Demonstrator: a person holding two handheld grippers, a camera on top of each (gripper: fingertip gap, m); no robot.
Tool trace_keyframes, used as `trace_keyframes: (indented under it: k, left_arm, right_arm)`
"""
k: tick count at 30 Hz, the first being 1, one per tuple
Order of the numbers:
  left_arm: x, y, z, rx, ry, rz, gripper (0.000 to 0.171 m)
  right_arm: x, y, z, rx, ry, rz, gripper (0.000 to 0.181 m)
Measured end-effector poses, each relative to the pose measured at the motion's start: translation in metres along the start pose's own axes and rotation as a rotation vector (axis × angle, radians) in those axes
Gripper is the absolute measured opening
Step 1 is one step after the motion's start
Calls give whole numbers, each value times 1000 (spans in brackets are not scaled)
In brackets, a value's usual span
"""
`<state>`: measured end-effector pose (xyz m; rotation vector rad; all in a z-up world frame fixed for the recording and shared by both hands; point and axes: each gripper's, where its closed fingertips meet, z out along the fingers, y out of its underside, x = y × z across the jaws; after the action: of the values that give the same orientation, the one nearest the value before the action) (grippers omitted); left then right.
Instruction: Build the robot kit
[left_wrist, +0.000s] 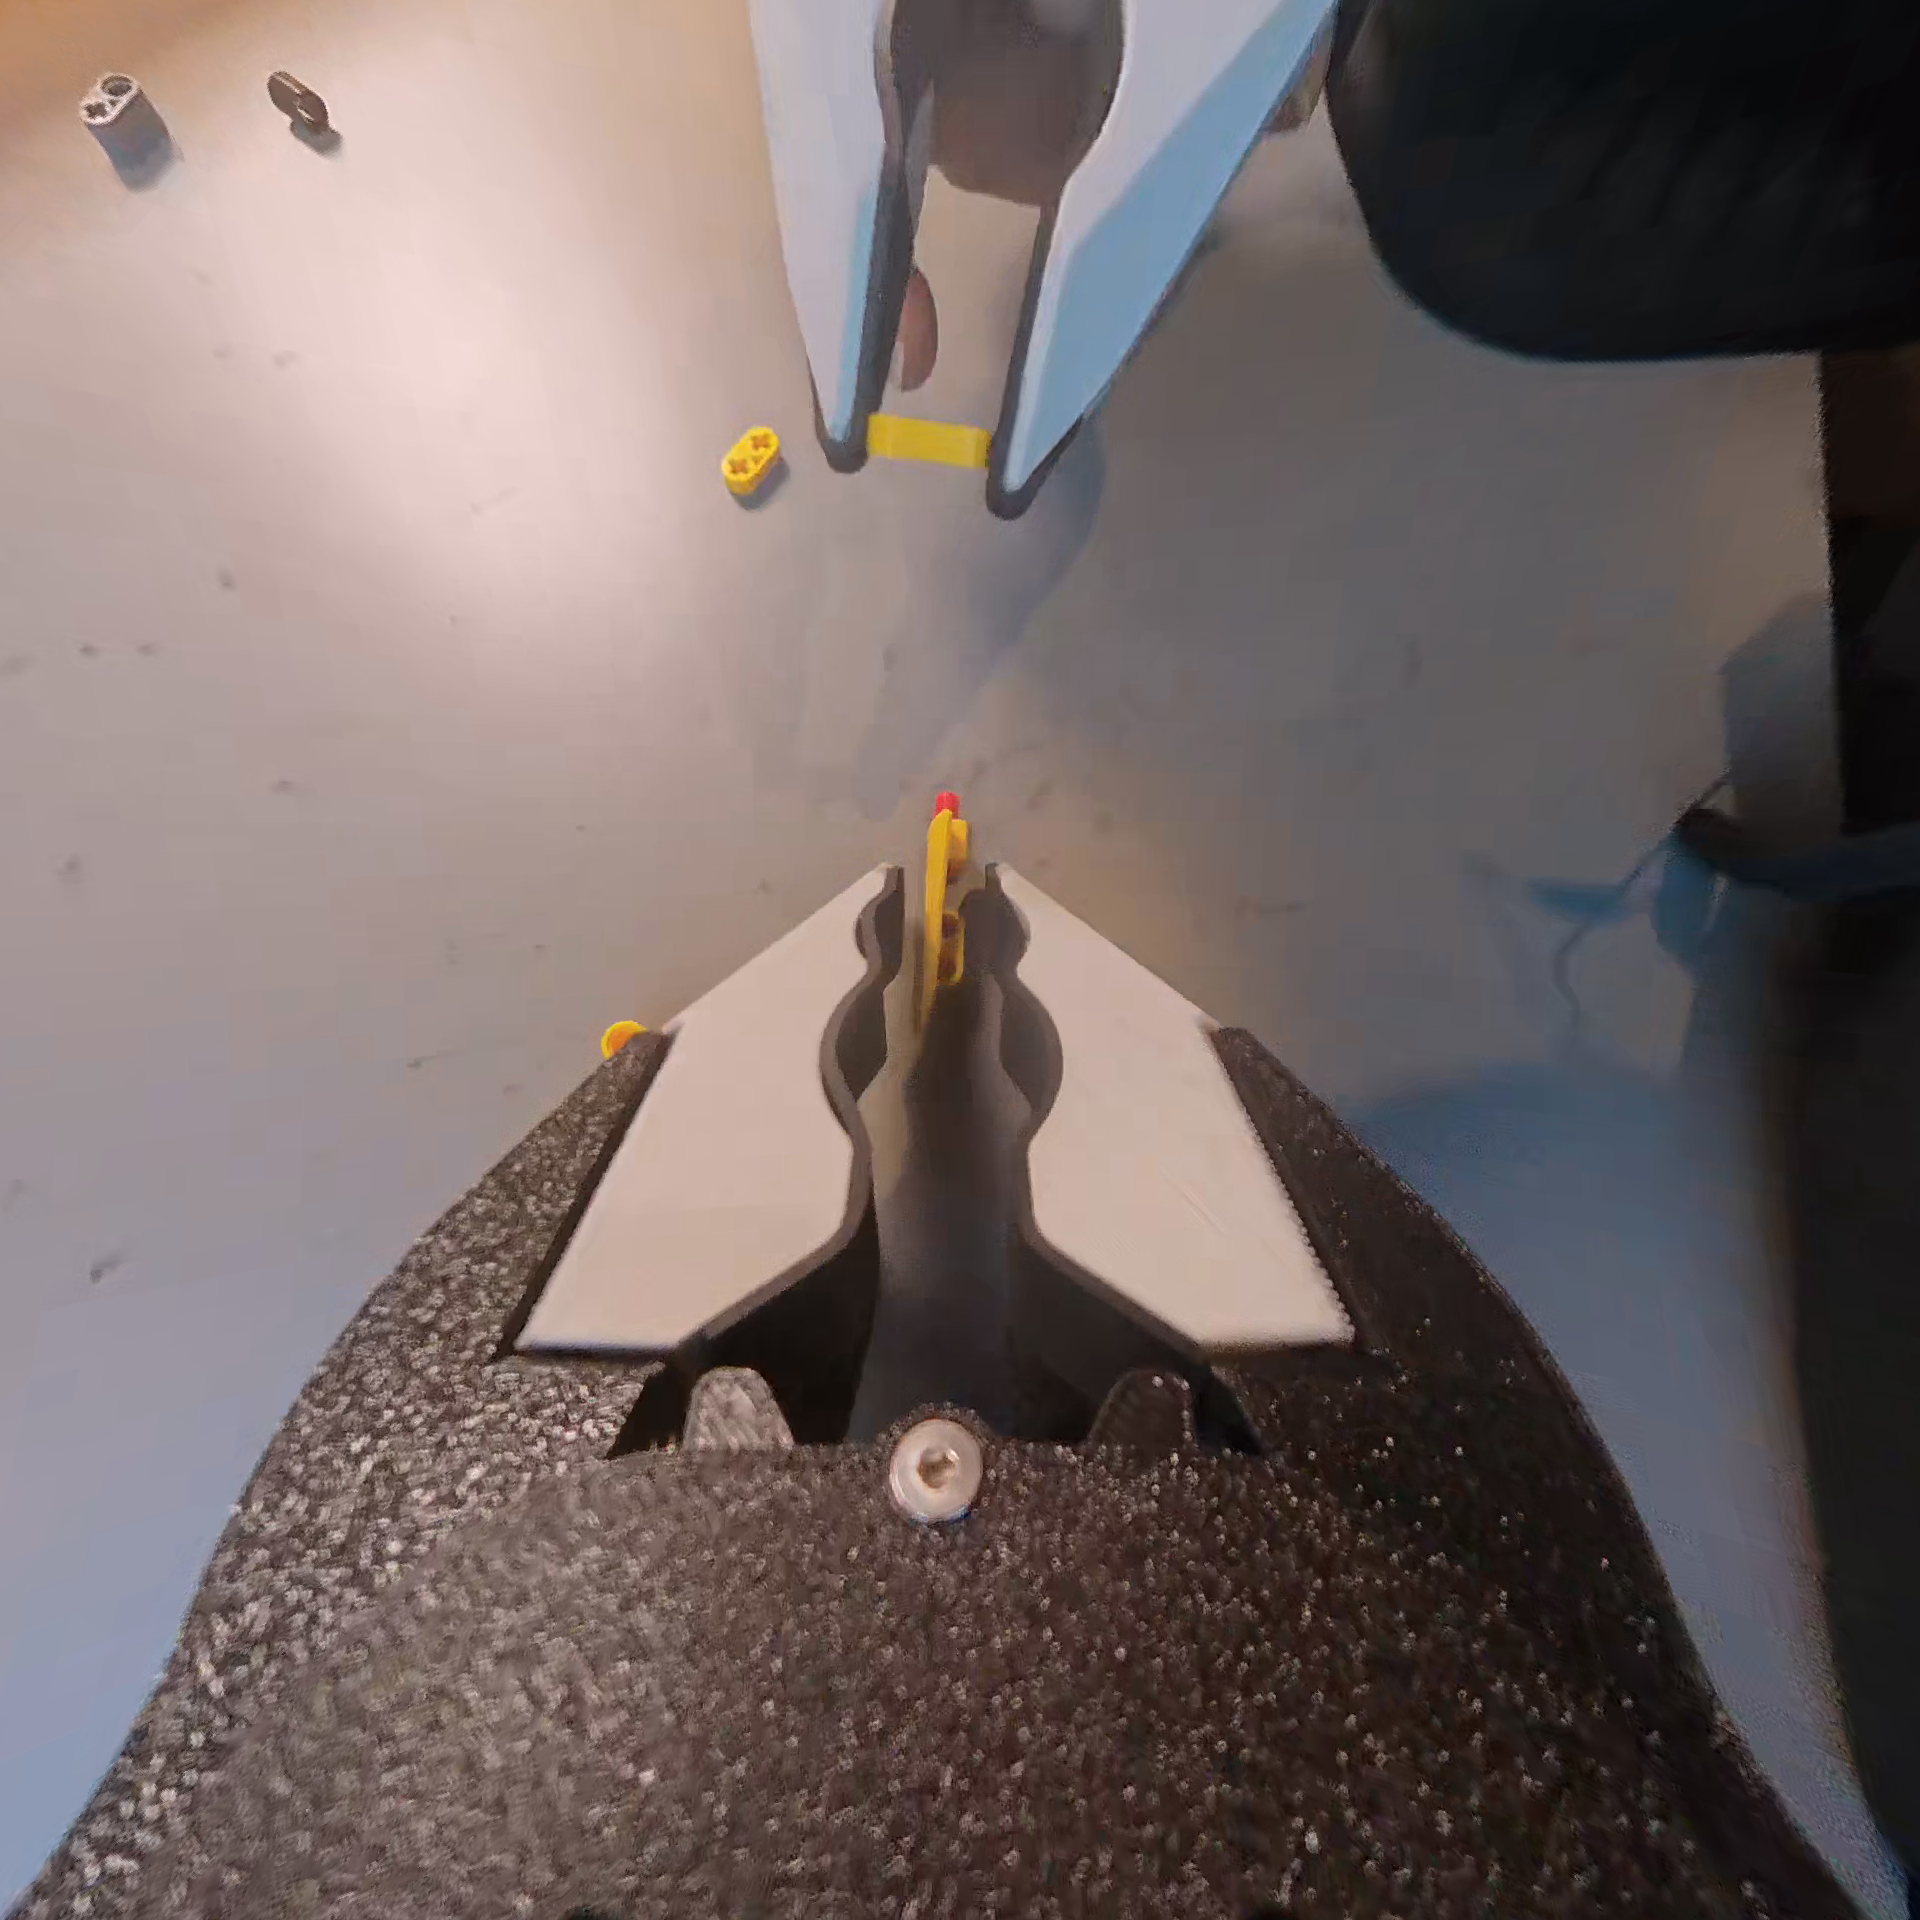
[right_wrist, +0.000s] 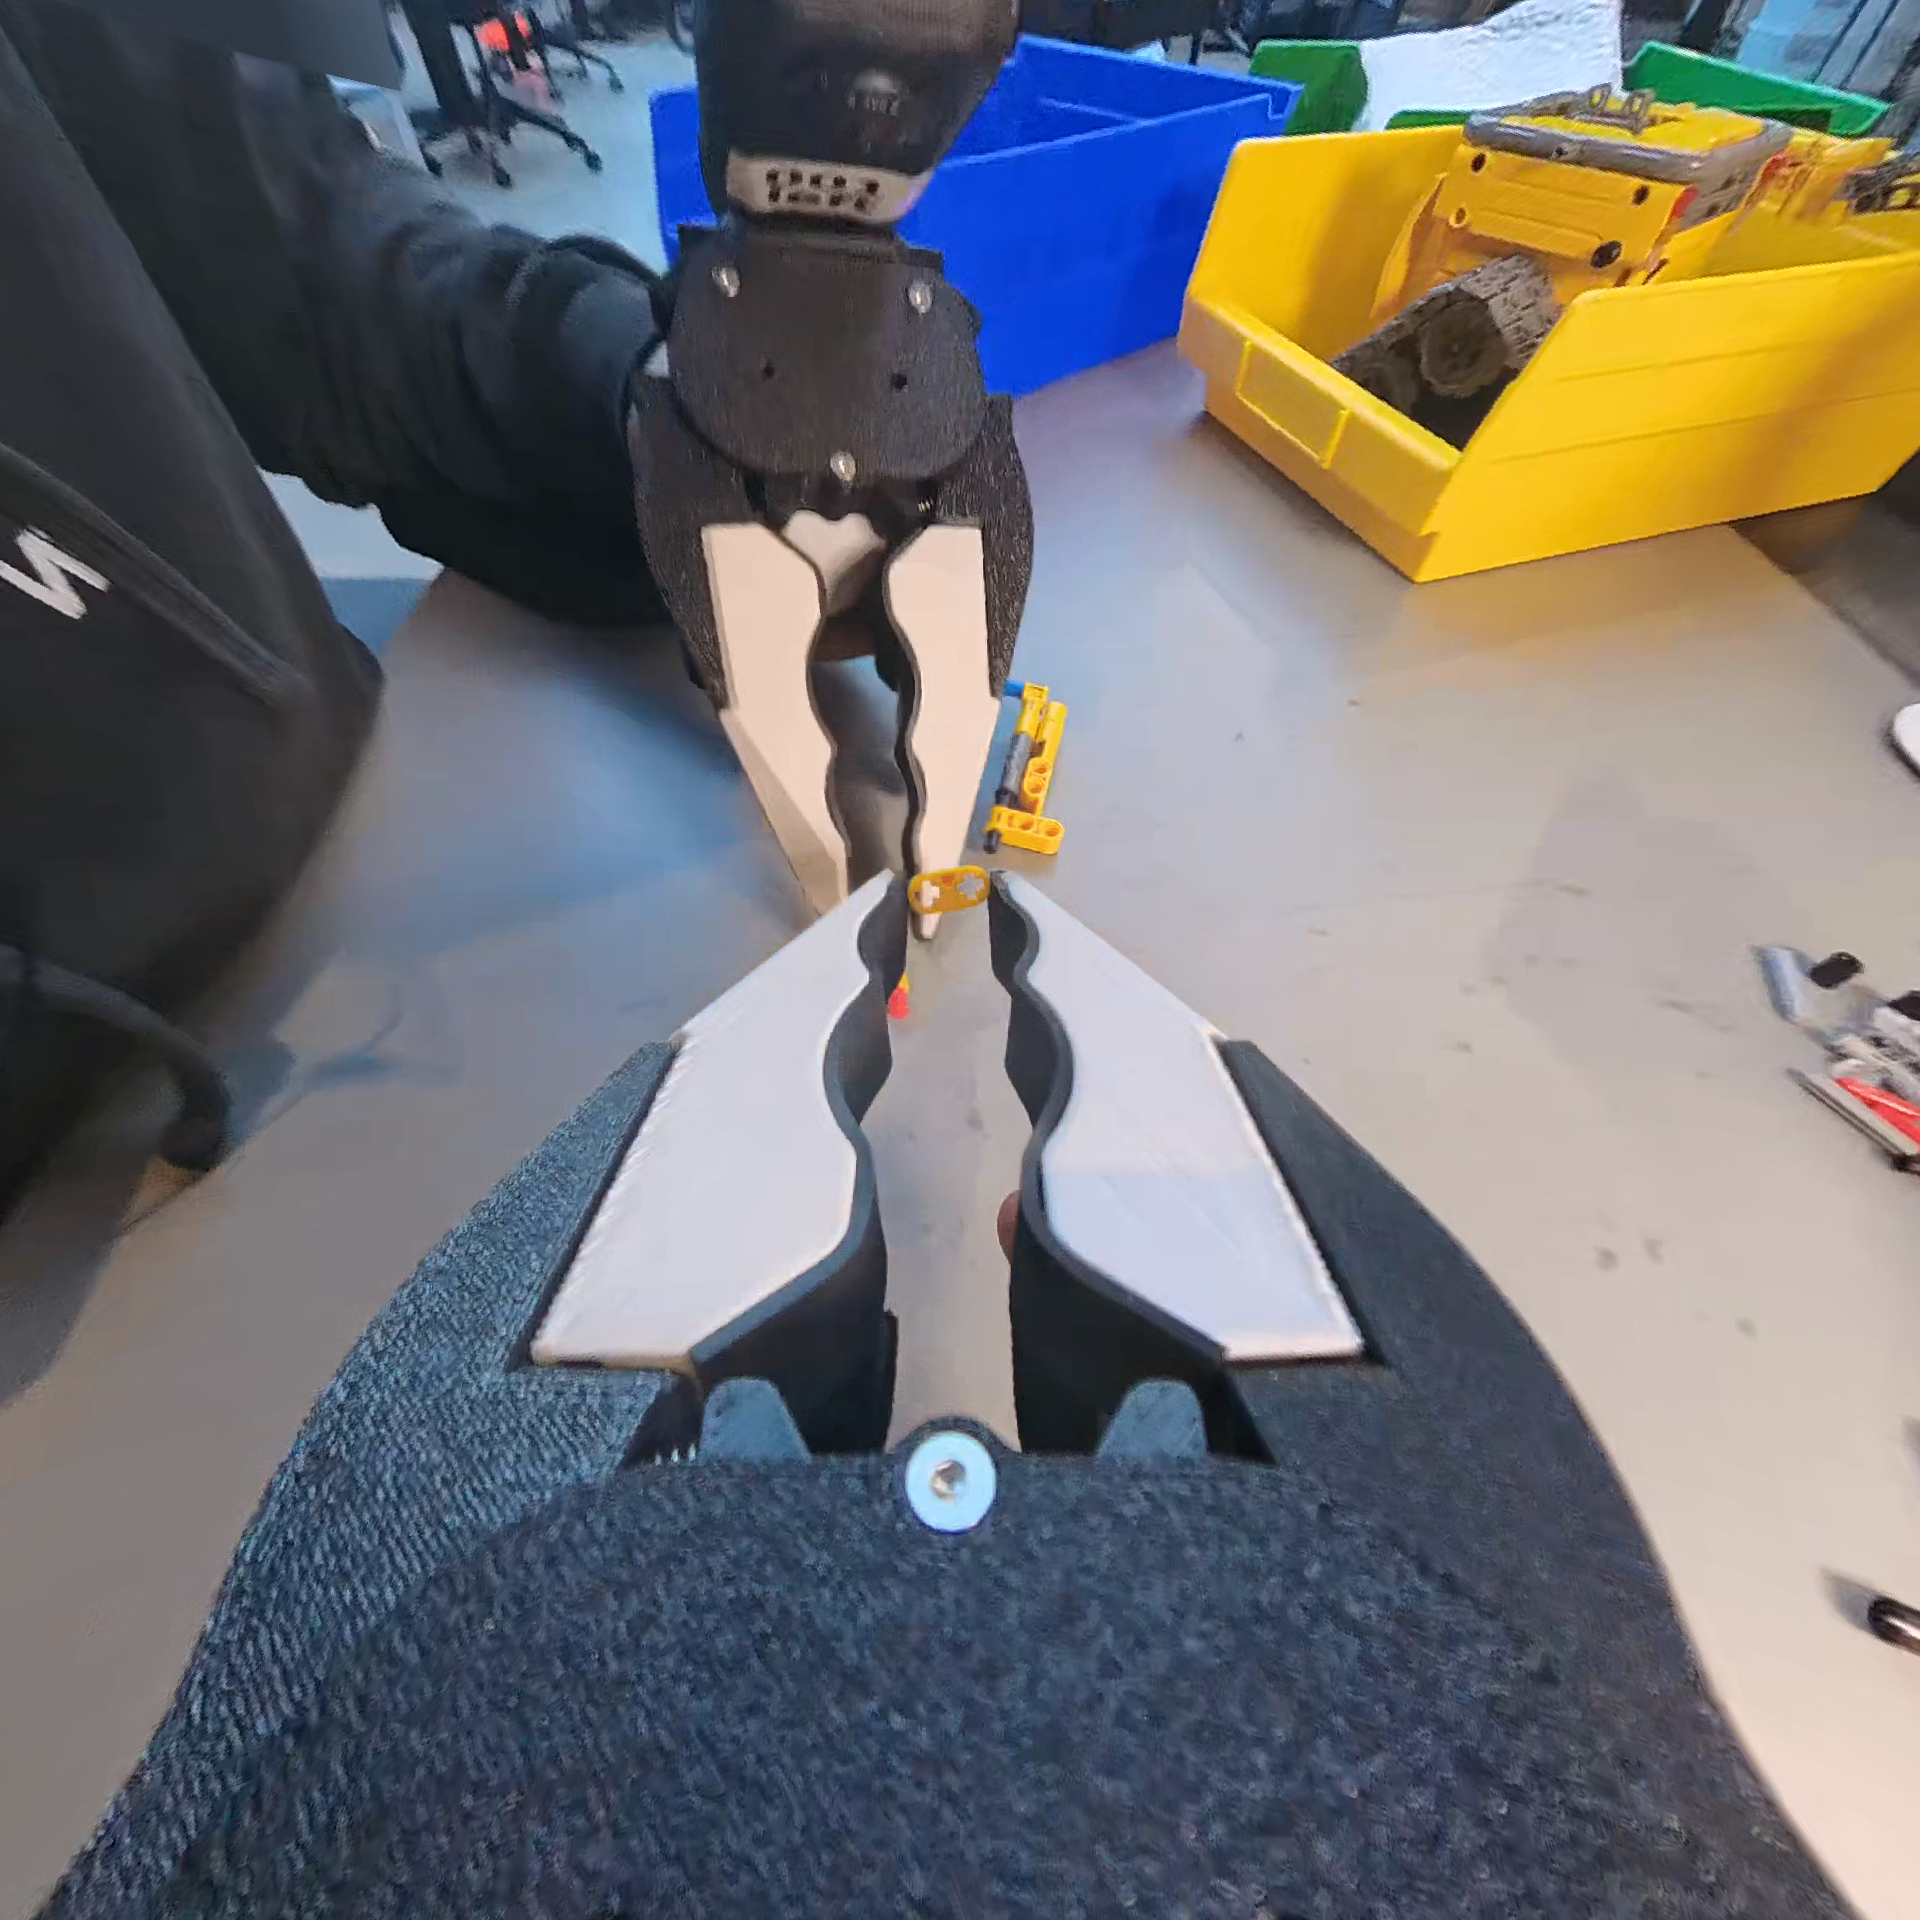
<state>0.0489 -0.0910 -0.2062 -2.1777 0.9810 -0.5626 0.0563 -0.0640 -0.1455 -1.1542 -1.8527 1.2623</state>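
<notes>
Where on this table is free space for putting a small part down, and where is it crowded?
Free: the grey table between the two dark connectors and the loose yellow link. Also the table's middle, before the yellow bin. Crowded: the far right edge with mixed small parts, and between both grippers.

A workshop or lab: a grey worktable (right_wrist: 1351, 831) carries yellow (right_wrist: 1558, 416), blue (right_wrist: 1091, 208) and green parts bins (right_wrist: 1745, 94), scattered building-toy pieces (right_wrist: 1860, 1060), and wheeled office chairs (right_wrist: 520, 94) stand behind.
</notes>
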Motion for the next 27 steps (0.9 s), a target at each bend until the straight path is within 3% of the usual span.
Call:
trace_keyframes:
  k: [7,12,15,27]
  left_arm:
    - [-6,1,5,-11,-51,59,4]
    - [-3,-45,-27,287,-6,9,3]
    - [-2,-62,-43,403,29,-45,3]
    - [1,-70,-54,481,47,-69,3]
  right_arm:
    - [-6,-5,-3,57,-57,31,15]
    - [-3,-23,-12,158,-50,53,15]
    - [-2,-36,-18,234,-53,66,15]
    - [-9,-39,-6,221,-41,31,15]
